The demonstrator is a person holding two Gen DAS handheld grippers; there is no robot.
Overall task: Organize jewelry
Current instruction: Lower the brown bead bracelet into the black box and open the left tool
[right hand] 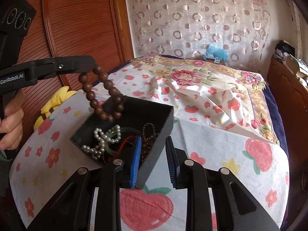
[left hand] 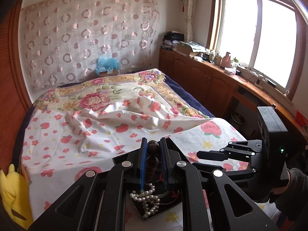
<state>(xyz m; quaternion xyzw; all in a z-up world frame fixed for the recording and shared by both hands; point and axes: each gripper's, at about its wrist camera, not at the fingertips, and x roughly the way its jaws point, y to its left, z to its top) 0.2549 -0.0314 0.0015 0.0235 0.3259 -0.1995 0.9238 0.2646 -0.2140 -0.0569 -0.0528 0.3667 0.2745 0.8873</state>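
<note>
My left gripper (left hand: 153,144) is shut on a brown wooden bead bracelet (right hand: 102,94), which hangs from its tips above the far left corner of a black jewelry box (right hand: 159,123). The beads also show between the pads in the left wrist view (left hand: 153,160). The box sits on the bed and holds a white pearl strand (right hand: 102,141), a pale green bangle, a red cord and a dark bead string (right hand: 149,134). My right gripper (right hand: 153,159) is open, its jaws on either side of the box's near right wall. The pearls also show in the left wrist view (left hand: 147,200).
The box rests on a strawberry-print sheet (right hand: 221,154) over a floral blanket (right hand: 192,75). A yellow plush toy (right hand: 54,100) lies at the bed's left edge by the wooden headboard (right hand: 77,28). Wooden cabinets (left hand: 202,77) with clutter run under the window on the right.
</note>
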